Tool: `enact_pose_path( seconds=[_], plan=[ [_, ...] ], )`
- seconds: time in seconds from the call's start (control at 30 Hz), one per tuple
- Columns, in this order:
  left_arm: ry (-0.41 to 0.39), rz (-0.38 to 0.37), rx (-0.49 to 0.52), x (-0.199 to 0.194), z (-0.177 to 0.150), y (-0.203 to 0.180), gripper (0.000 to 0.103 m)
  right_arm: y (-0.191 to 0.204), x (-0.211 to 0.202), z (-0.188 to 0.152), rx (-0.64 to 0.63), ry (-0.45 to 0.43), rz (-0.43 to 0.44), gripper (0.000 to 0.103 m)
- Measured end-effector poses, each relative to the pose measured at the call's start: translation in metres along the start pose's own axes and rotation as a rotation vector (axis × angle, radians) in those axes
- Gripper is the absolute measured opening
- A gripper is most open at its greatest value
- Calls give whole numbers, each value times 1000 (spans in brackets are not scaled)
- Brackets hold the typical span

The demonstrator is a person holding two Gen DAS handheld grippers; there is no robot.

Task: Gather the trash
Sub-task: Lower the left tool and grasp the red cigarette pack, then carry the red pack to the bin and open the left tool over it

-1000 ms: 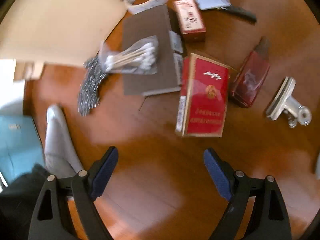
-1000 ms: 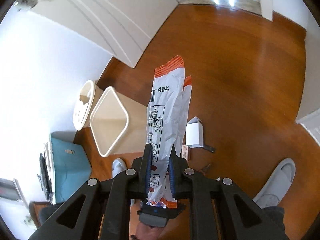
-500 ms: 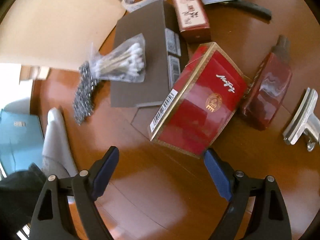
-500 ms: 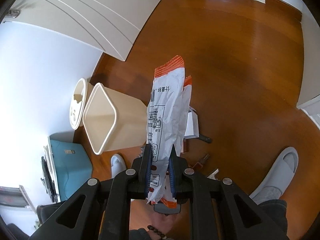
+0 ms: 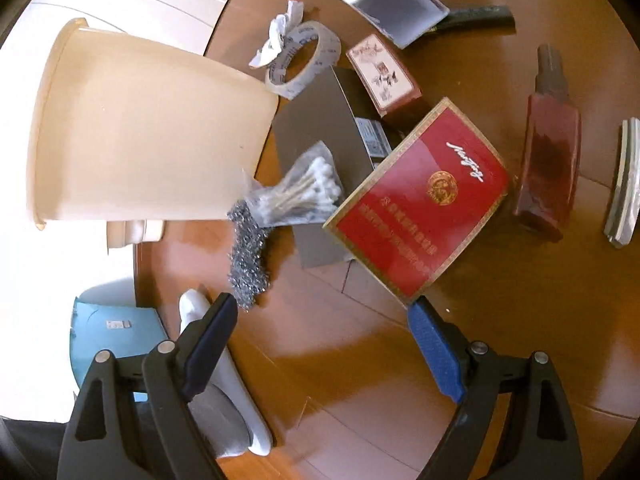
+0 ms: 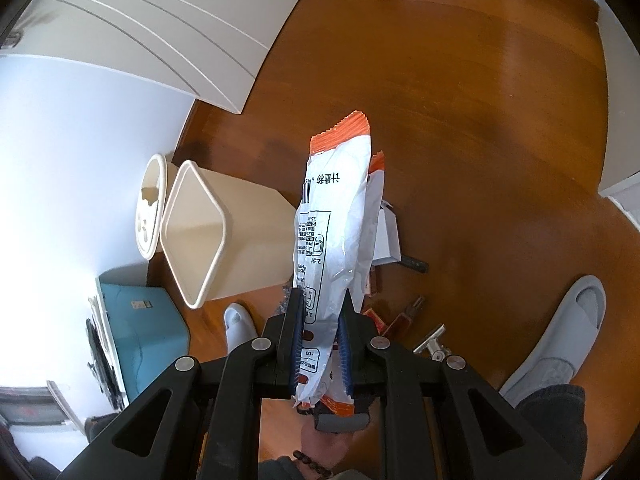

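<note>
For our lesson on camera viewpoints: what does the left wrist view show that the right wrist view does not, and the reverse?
Only the left wrist view shows the open left gripper, the tape roll, the cotton swabs and the steel scrubber. Only the right wrist view shows the right gripper shut on the white and orange wrapper and the round lid. Both show the beige bin and the blue box.
</note>
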State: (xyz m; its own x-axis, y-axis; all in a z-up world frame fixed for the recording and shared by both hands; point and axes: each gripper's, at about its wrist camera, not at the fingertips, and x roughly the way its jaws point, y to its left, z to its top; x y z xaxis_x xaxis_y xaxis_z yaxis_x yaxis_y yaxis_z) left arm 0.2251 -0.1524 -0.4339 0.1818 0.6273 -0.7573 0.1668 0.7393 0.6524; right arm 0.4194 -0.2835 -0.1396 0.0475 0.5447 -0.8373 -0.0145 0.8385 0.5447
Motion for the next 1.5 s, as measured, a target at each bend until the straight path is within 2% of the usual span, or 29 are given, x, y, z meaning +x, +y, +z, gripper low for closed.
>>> enact_pose_path(
  seconds=[0.1, 0.17, 0.23, 0.3, 0.47, 0.53, 0.6, 0.63, 0.73, 0.8, 0.87, 0.9, 1.0, 1.07, 1.13, 1.23, 1.37, 1.47, 1.5],
  plan=[
    [16, -64, 14, -10, -9, -6, 88, 3, 6, 0, -5, 14, -5, 18],
    [8, -87, 71, -19, -17, -19, 88, 5, 9, 2, -2, 23, -4, 18],
    [-38, -90, 167, -22, -18, -33, 88, 8, 8, 2, 0, 20, 1, 18],
    [-44, -70, 297, -22, -11, -48, 88, 12, 4, 2, -11, 9, 9, 18],
    [-139, -64, 511, -20, 13, -45, 88, 9, -4, 1, -1, -4, 29, 19],
    [-113, -115, 586, -13, 23, -45, 88, 6, -6, 2, 13, -4, 35, 19],
    [-124, -153, 625, -6, 35, -43, 88, 4, -8, 4, 23, -5, 46, 19],
    [-126, -208, 640, -2, 42, -43, 88, 3, -10, 5, 27, -7, 52, 19],
    [-115, -312, 691, 9, 53, -44, 88, 2, -16, 6, 32, -20, 62, 19],
    [-96, -345, 704, 16, 57, -45, 84, -1, -21, 6, 39, -29, 67, 19],
    [-83, -356, 707, 20, 58, -48, 58, -4, -23, 7, 50, -30, 77, 19],
    [-83, -374, 693, 20, 60, -46, 57, -5, -23, 7, 55, -31, 81, 19],
    [-82, -365, 693, 14, 58, -49, 57, -5, -23, 6, 57, -29, 88, 19],
    [-124, -361, 657, 0, 59, -40, 57, -3, -23, 7, 53, -24, 98, 19],
    [-168, -347, 598, -11, 60, -14, 57, 1, -23, 6, 41, -21, 109, 19],
    [-287, -278, 439, -50, 73, 39, 57, 13, -29, 6, 2, -40, 115, 19],
    [-442, -231, 201, -111, 92, 138, 57, 30, -48, 8, -56, -116, 107, 19],
    [-498, -209, 13, -143, 100, 209, 57, 39, -61, 8, -83, -173, 97, 19],
    [-492, -225, -87, -145, 110, 247, 57, 42, -65, 7, -92, -191, 92, 19]
  ],
)
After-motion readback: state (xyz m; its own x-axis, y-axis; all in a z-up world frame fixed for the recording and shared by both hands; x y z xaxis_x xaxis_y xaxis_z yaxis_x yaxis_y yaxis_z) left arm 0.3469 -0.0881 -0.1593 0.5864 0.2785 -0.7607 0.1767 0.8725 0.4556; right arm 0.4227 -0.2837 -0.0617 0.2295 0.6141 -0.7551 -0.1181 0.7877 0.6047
